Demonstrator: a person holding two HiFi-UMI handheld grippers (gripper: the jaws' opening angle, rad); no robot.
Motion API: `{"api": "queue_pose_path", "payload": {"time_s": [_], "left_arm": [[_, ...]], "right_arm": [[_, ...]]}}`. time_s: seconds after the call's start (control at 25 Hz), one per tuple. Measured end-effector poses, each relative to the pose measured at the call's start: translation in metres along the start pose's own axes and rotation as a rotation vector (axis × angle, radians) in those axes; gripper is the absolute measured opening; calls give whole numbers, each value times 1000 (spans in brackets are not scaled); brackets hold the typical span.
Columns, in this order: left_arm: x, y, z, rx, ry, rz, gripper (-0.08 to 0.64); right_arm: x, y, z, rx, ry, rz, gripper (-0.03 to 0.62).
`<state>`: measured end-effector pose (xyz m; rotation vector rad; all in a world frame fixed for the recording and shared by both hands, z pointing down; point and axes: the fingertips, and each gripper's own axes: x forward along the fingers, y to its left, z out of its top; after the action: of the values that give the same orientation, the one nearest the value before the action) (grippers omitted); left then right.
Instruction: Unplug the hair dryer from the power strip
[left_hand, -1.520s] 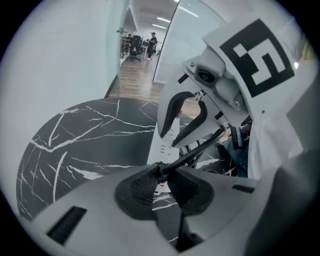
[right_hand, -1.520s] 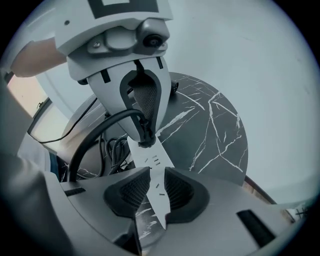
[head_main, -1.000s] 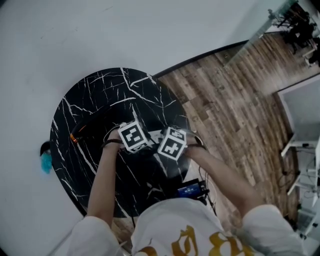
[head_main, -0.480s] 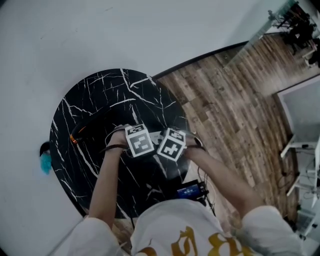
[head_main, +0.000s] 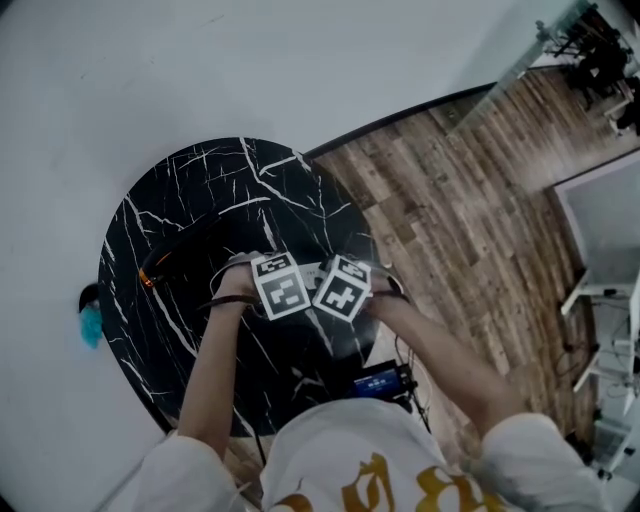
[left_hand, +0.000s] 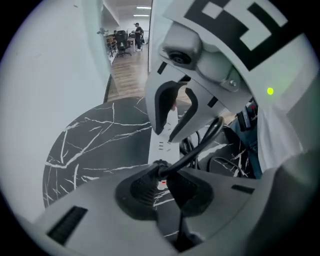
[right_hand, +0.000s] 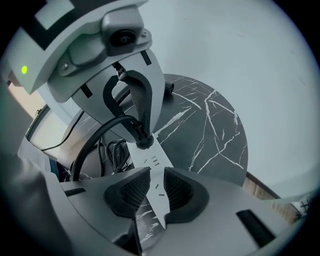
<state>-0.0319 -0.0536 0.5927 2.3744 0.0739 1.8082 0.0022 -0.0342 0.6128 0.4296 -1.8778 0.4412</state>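
A white power strip lies on the round black marble table. My left gripper points steeply down over one end of the strip. Its jaws have just been closing and now press on the black plug seated in the strip. The plug's black cable arcs away to the right. My right gripper is shut across the strip a little further along, one pad on each long edge. The two marker cubes nearly touch in the head view.
A dark curved object with an orange end lies at the table's left. Loose black cable coils sit beside the strip. Wooden floor lies right of the table. A blue item sits off its left edge.
My left gripper has shifted slightly towards the right gripper and rolled a little. The right gripper has stayed where it was.
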Motion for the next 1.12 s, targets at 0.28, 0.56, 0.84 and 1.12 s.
{"api": "queue_pose_path", "payload": {"time_s": [0.28,0.56,0.84,1.12], "left_arm": [[1,1,-4,-48,-27,-68,54],[10,-13,-13,-14,48,33,44],[2,-2,0,-56,-54,-67,54],[9,-13,-12,-16,60,18,46]], "right_arm": [[0,0,0,-5,-22,-12,87],[1,-1,-1,27,-35,-25,87],[1,-1,-2,29,-25,-30,86],[0,-2,-2,40,-21,-35,86]]}}
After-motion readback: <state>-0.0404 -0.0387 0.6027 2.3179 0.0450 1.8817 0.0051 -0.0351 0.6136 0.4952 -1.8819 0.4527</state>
